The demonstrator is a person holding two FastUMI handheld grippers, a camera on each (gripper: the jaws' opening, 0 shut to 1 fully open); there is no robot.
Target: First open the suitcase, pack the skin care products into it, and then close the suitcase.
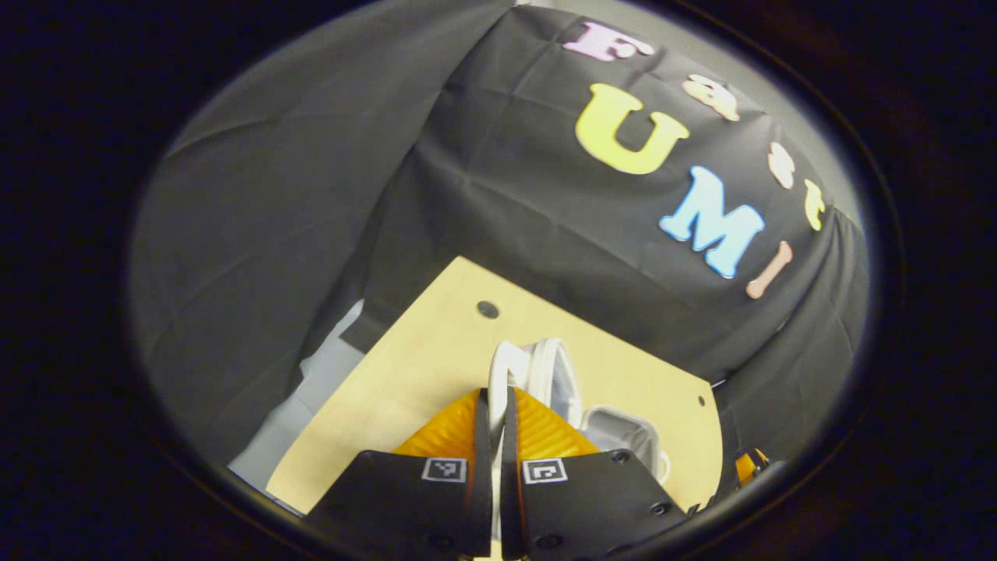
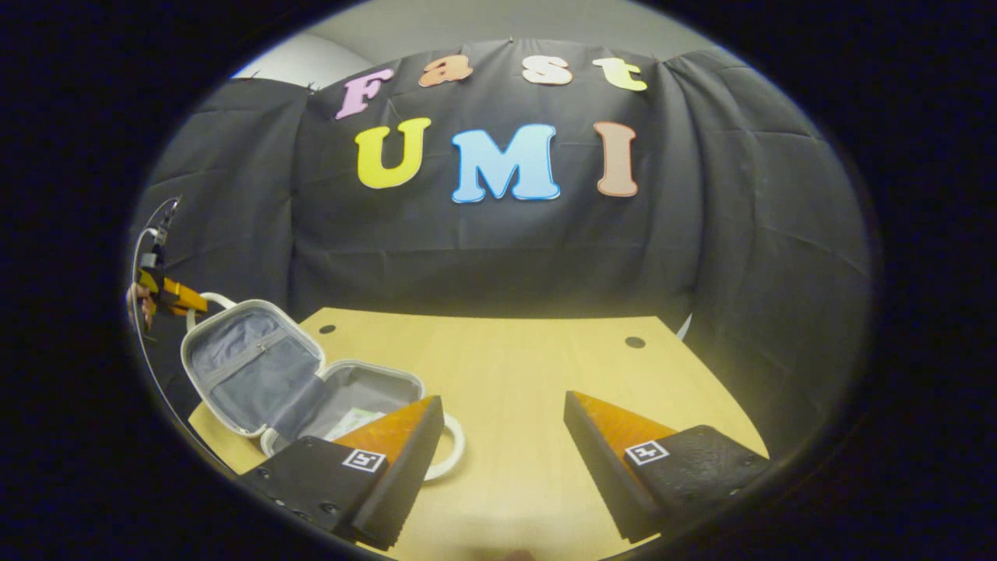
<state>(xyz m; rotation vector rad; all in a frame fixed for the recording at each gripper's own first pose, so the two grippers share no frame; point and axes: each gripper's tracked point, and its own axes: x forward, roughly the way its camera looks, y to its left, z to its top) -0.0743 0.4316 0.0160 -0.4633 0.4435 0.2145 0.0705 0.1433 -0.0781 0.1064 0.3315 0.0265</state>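
The small white suitcase [image 2: 253,366] stands open at the table's left, its grey-lined lid raised and its base [image 2: 374,389] flat. A pale flat item [image 2: 354,421] lies in the base. In the right gripper view my left gripper [image 2: 175,294] is at the lid's top, by its white handle [image 2: 214,300]. In the left gripper view my left gripper [image 1: 496,393] is shut on that white handle [image 1: 505,362], with the lid's rim [image 1: 557,374] and the base [image 1: 623,436] just beyond. My right gripper [image 2: 502,421] hangs open over the table, right of the base, holding nothing.
The light wooden table [image 2: 514,366] has small dark holes [image 2: 635,342] near its far corners. A second white handle [image 2: 453,448] sticks out from the base beside my right gripper's near finger. Black cloth walls close in the back and sides.
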